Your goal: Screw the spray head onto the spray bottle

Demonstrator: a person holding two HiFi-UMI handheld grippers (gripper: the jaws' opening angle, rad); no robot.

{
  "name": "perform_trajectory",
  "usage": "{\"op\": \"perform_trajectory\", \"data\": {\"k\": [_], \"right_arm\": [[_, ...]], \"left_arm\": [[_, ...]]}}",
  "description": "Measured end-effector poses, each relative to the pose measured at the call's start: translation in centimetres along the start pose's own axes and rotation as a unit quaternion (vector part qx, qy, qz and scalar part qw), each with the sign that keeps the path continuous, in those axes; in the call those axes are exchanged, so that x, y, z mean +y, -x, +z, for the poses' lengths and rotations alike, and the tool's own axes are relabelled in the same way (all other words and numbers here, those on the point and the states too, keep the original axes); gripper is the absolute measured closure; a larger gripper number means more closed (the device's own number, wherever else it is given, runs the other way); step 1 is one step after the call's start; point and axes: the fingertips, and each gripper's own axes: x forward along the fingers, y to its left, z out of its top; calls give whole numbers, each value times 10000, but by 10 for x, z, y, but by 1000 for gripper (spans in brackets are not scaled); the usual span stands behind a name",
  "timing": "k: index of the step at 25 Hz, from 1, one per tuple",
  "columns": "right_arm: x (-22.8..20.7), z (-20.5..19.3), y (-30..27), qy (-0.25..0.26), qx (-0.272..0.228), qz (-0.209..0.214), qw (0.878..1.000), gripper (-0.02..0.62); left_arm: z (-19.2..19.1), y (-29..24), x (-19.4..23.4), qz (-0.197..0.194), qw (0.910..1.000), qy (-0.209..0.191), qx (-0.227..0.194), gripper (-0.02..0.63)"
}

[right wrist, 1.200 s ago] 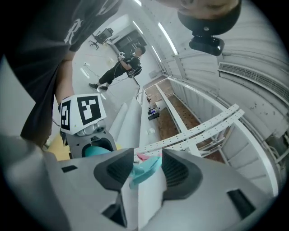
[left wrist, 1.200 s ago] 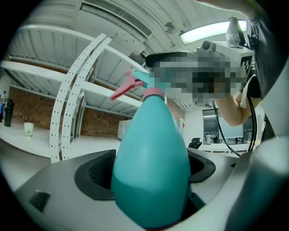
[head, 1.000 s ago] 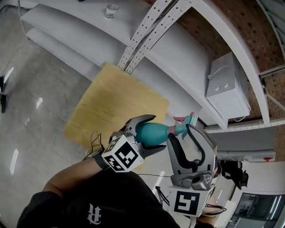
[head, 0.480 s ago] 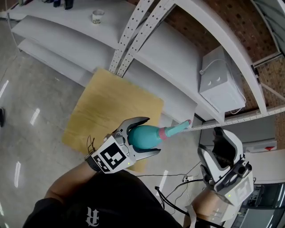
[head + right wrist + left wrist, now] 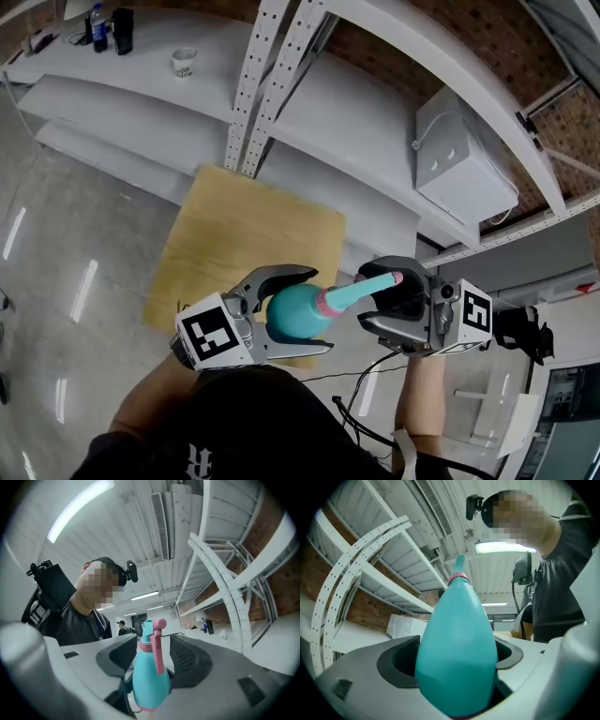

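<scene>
My left gripper (image 5: 317,310) is shut on the body of a teal spray bottle (image 5: 291,313), held roughly level in front of me. The teal spray head (image 5: 364,289), with its pink collar and trigger, sits on the bottle's neck and points right. My right gripper (image 5: 380,298) faces it with the head's tip between its jaws. In the right gripper view the spray head (image 5: 151,639) stands between the pads (image 5: 187,658) with a gap on each side. These jaws have just been opening. The bottle (image 5: 457,653) fills the left gripper view.
Below the grippers lies a yellow wooden board (image 5: 244,234) on the pale floor. White shelving (image 5: 328,122) with a perforated upright (image 5: 255,80) runs behind it, holding a white box (image 5: 459,159), a cup (image 5: 185,61) and small bottles (image 5: 106,28). Cables trail at lower right.
The right gripper drew away to the lower right, rolled over and came back, so its jaws now surround the spray head's tip. The left gripper lifted the bottle slightly.
</scene>
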Motion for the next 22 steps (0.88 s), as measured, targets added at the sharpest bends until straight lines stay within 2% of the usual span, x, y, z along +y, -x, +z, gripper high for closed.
{"op": "perform_trajectory", "data": {"k": [6,11,18,20,22], "right_arm": [[14,0,-24,58,0,530,9986,402],[25,-2,-33,81,25,766,9970,402],[30,-7,-34,252,200,733,9968,407],[29,-8,-34,322,314,656,9968,456],[26,-10,-33,411,480,528,9966,457]], "left_arm": [[-1,-4,-16,-381,9992,104,63,173],[-2,-4,-23,-563,9983,157,84,173],[-6,-7,-26,-643,9976,229,117,173],[-7,-8,-22,-565,9980,247,146,173],[-8,-8,-16,-376,9989,155,233,173]]}}
